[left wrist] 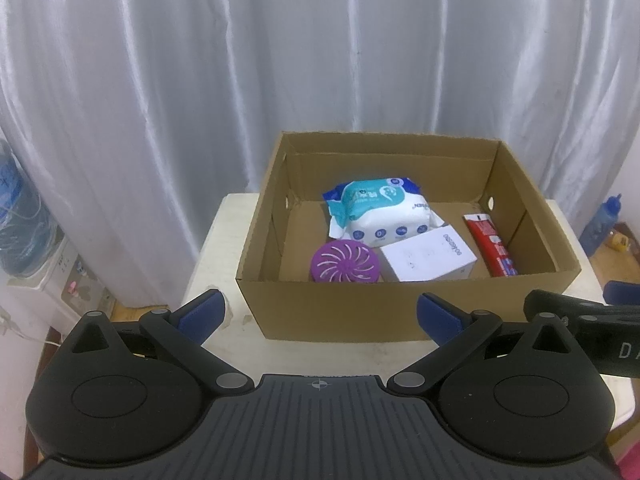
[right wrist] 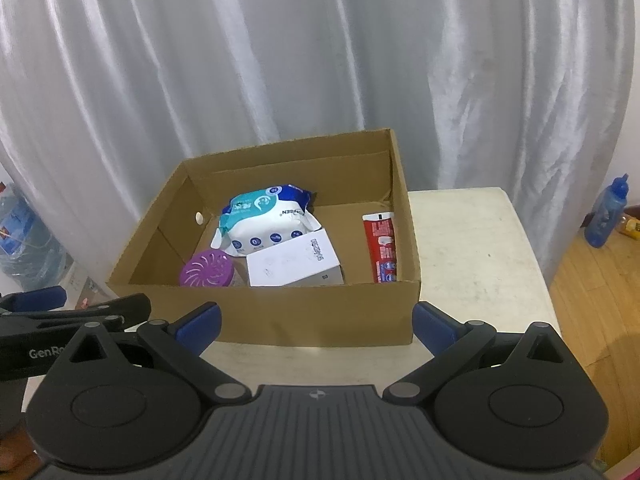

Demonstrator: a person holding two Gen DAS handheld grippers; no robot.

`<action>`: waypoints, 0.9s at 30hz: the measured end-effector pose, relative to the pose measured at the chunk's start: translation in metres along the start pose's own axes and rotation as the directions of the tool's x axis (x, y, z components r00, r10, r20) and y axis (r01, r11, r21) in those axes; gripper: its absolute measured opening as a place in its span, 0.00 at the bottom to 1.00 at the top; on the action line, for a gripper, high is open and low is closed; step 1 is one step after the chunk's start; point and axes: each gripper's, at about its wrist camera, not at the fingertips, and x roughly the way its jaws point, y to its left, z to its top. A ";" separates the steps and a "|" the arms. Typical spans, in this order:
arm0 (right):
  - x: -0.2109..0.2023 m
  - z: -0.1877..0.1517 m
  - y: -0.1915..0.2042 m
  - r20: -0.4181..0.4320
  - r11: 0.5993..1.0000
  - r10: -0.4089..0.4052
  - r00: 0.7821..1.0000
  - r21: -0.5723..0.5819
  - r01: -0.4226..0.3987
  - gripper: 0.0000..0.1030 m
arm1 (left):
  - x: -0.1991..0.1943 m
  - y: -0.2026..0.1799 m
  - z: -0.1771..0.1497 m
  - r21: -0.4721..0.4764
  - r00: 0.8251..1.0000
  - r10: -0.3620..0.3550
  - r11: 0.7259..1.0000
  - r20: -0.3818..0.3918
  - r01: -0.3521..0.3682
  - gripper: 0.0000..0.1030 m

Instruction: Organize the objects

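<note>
Both grippers hung back with jaws wide and empty, everything already sitting in the cardboard box.

The left gripper (left wrist: 318, 314) and the right gripper (right wrist: 316, 320) hovered side by side on the near side of the open cardboard box (left wrist: 344, 308), which stood on a pale table (left wrist: 218, 240) before a white curtain (left wrist: 280, 48). Inside, a pack of wet wipes (left wrist: 380, 210) lay toward the far middle, a purple round air freshener (left wrist: 344, 260) sat by the near wall on the left, and a white carton (left wrist: 428, 254) rested just right of it, touching the wipes. A red toothpaste tube (left wrist: 490, 245) lay along the right wall, apart from the rest. On the floor at far right stood a blue bottle (right wrist: 608, 212).
</note>
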 end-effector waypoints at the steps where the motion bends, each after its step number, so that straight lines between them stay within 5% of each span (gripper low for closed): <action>1: 0.000 0.000 0.000 0.001 1.000 -0.002 1.000 0.000 0.002 1.00 | 0.000 0.000 0.000 0.000 1.000 0.000 1.000 0.000 0.000 1.00; 27: 0.001 0.000 -0.001 0.000 1.000 -0.014 1.000 -0.007 0.014 1.00 | -0.002 0.000 0.002 0.004 1.000 0.000 1.000 0.006 0.000 1.00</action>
